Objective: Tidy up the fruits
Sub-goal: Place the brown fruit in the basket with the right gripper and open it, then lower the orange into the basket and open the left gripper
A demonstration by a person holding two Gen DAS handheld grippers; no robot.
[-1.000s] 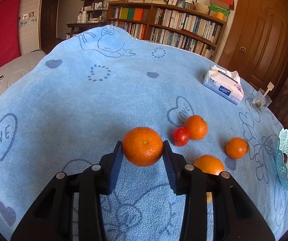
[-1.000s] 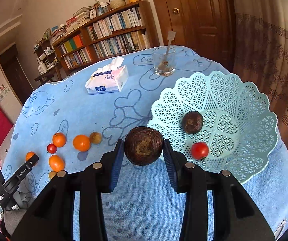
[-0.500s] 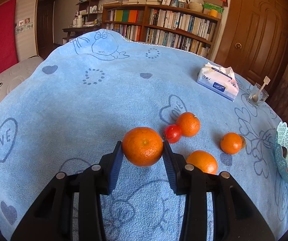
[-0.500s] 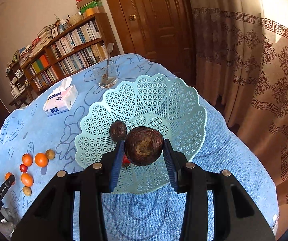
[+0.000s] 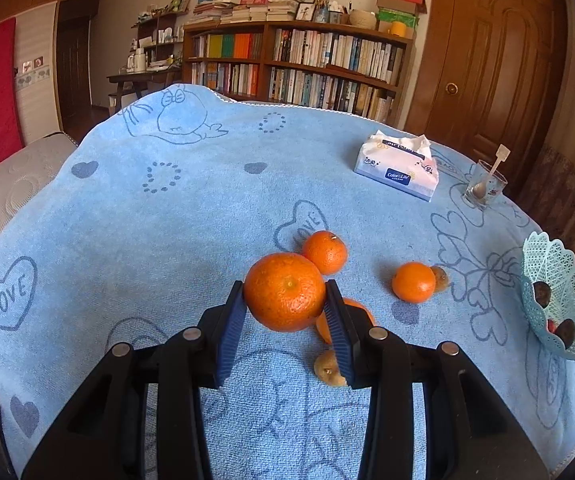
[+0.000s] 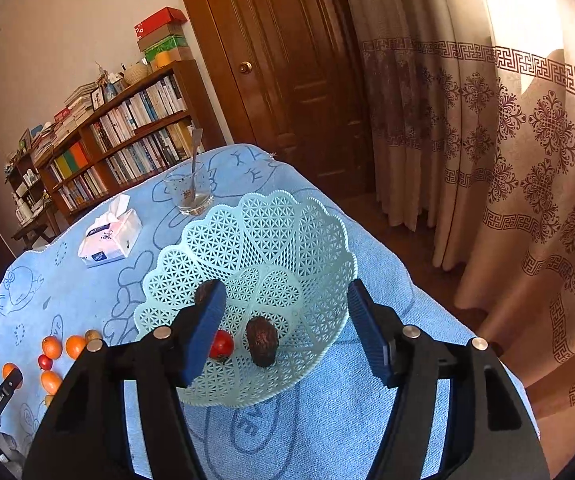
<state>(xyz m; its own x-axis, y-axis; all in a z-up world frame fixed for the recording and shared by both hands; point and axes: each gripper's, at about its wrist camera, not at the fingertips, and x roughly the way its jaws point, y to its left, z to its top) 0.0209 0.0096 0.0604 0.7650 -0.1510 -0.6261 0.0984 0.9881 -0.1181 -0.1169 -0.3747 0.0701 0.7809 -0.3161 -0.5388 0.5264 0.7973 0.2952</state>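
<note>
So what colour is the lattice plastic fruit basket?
Pale mint-green lattice plastic basket, clearest in the right wrist view.

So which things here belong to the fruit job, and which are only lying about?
Job: held orange, loose oranges, basket, dark fruit, red fruit.
Lying about: tissue pack, glass, spoon, bookshelf.

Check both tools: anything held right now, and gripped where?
Left tool holds an orange, pads on its two opposite sides. Right tool is open above the basket, holding nothing.
</note>
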